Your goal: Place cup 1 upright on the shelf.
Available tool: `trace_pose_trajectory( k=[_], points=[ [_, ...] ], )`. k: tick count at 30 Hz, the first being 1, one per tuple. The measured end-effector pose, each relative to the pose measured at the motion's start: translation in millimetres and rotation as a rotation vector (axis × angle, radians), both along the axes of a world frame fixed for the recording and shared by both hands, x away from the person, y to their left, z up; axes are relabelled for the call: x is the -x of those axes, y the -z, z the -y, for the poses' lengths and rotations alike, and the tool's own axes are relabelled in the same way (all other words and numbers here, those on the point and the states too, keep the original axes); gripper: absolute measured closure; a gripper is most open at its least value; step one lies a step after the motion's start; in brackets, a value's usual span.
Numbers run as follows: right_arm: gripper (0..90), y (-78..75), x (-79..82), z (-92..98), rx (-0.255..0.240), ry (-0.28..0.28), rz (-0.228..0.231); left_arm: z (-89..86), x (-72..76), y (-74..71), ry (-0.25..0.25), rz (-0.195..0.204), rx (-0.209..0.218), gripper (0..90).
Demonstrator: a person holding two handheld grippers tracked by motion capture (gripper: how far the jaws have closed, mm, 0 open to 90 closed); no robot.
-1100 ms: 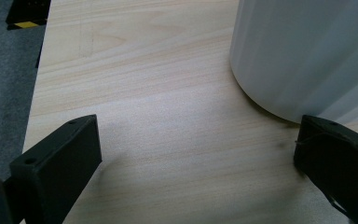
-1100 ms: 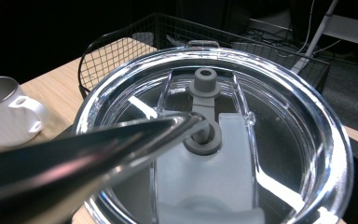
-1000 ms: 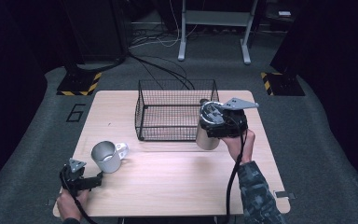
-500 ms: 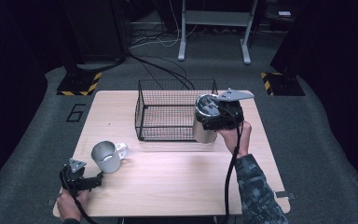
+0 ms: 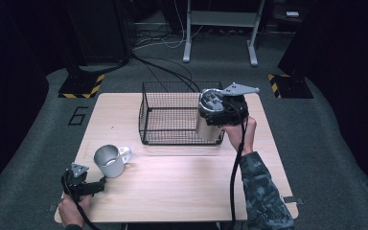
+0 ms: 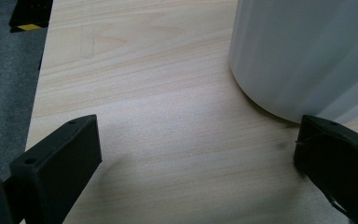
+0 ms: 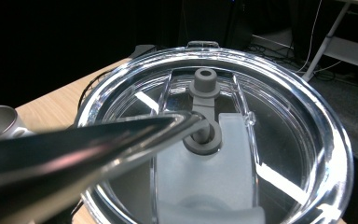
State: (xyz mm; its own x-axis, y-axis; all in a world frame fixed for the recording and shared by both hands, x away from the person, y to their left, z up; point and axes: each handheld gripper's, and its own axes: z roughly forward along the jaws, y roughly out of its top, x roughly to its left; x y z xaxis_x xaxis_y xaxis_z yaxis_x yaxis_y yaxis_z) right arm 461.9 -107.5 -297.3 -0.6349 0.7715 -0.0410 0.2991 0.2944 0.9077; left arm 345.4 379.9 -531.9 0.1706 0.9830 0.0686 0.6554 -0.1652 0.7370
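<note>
— Steel mug (image 5: 109,160) at the near left: has it moved?

— No. It stands upright on the tabletop (image 5: 172,191), and the left claw (image 5: 100,181) lies just beside it, jaws wide apart and holding nothing. What changed is on the right: the tumbler (image 5: 208,125) has come up and across to the basket's (image 5: 146,115) right wall within the last second.

— So it's going in?

— I'd judge so. The right claw (image 5: 218,108) grips it from above and carries it clear of the tabletop, not yet inside.

— Do the claw views add anything?

— The left one shows the mug's pale wall ahead of the right jaw, untouched. The right one shows the tumbler's clear lid (image 7: 214,140) and a bright metal strip across it.
</note>
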Motion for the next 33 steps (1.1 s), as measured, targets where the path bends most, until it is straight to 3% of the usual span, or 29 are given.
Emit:
trace_pose_trajectory(
  k=[10, 33],
  points=[
    [3.3, -11.3, -15.1, -1.4, 0.005, 0.008, 0.018, 0.0, 0.1, 0.0, 0.000, 0.000, 0.000, 0.5],
    [3.3, -10.9, -59.0, -7.7, 0.016, 0.052, -0.014, 0.1, 0.1, 0.0, 0.000, 0.000, 0.000, 0.5]
  ],
)
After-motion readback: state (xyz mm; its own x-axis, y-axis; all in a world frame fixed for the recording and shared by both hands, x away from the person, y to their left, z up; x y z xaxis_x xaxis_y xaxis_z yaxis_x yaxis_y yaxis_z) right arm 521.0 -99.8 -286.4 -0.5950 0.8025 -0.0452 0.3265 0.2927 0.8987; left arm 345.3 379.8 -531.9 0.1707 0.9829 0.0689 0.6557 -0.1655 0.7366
